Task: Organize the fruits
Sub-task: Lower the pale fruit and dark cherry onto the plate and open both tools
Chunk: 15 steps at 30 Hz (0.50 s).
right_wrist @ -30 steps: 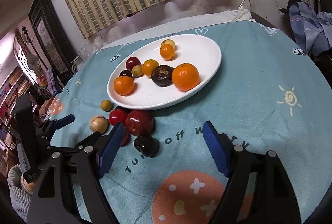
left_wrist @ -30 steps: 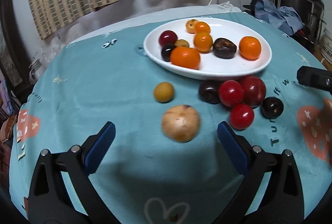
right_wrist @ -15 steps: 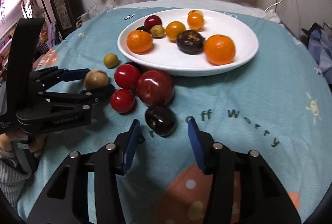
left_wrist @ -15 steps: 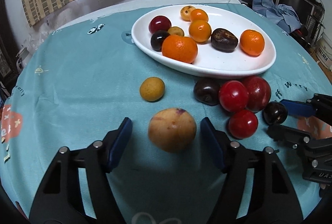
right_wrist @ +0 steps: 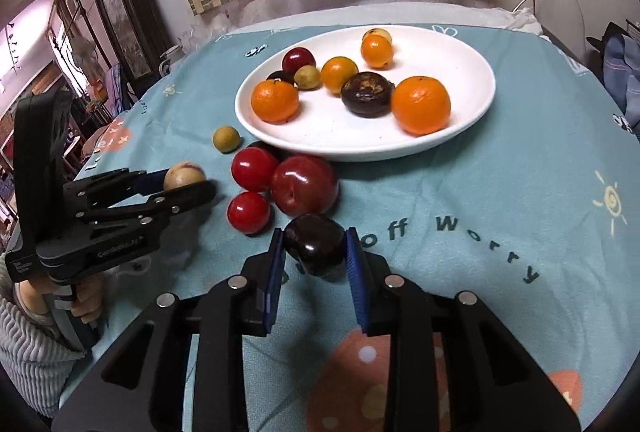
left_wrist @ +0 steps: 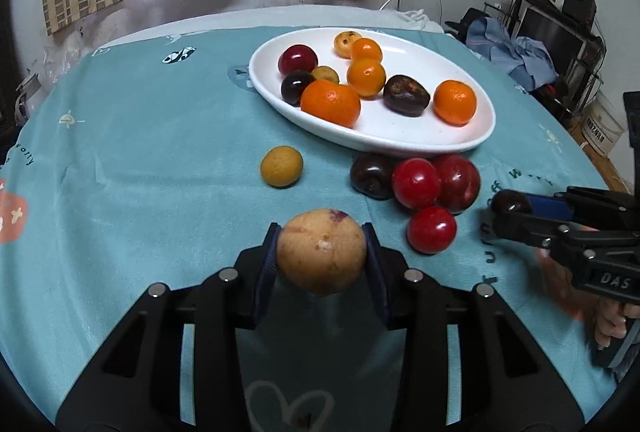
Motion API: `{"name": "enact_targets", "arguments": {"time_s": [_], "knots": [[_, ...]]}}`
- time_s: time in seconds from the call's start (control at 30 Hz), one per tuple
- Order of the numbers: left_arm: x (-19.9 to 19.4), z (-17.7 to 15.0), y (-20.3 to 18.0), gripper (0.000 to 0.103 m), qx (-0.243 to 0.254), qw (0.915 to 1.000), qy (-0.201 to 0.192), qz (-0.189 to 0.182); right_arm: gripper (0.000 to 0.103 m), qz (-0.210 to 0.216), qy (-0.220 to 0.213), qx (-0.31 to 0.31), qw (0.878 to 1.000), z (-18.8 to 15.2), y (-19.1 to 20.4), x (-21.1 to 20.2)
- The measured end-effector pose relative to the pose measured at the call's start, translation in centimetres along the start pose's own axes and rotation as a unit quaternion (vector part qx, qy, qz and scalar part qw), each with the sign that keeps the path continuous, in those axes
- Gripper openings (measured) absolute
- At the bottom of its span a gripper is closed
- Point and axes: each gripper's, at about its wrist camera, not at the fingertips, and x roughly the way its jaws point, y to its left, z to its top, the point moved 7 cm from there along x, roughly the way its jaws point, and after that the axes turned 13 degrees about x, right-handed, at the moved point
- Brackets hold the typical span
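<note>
My left gripper is shut on a tan round fruit, also seen from the right wrist view. My right gripper is shut on a dark plum, which also shows in the left wrist view. A white oval plate holds oranges, dark plums and small yellow fruits. In front of it on the teal cloth lie a large red plum, two small red fruits, a dark plum and a small yellow fruit.
The round table carries a teal printed cloth. A curtain hangs behind it. A dark cabinet stands at the left and clutter with blue clothes at the right.
Both grippers moved forward and closed: the left onto the tan fruit, the right onto the dark plum. Both were open a second ago.
</note>
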Motion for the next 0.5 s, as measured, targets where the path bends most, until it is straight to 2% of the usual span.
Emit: {"name": "enact_targets", "arguments": {"time_s": [0.1,0.2,0.33,0.5], "knots": [[-0.2,0.3,-0.8,0.041,0.014,0.9999,-0.008,0.003,0.03,0.002,0.002,-0.009,1.0,-0.1,0.3,0.0],[-1.3,1.5,-1.8,0.041,0.02,0.9994,-0.029,-0.008,0.03,0.015,-0.04,0.001,0.999,1.6,0.3,-2.6],[-1.9,5.0,-2.2,0.041,0.026,0.9984,-0.051,0.0,0.03,0.019,-0.09,0.025,0.995,5.3,-0.5,-5.3],[-0.3,9.6,-3.1,0.041,0.039,0.9974,-0.06,0.006,0.03,0.008,-0.112,0.056,0.992,10.8,-2.0,-4.6]]}}
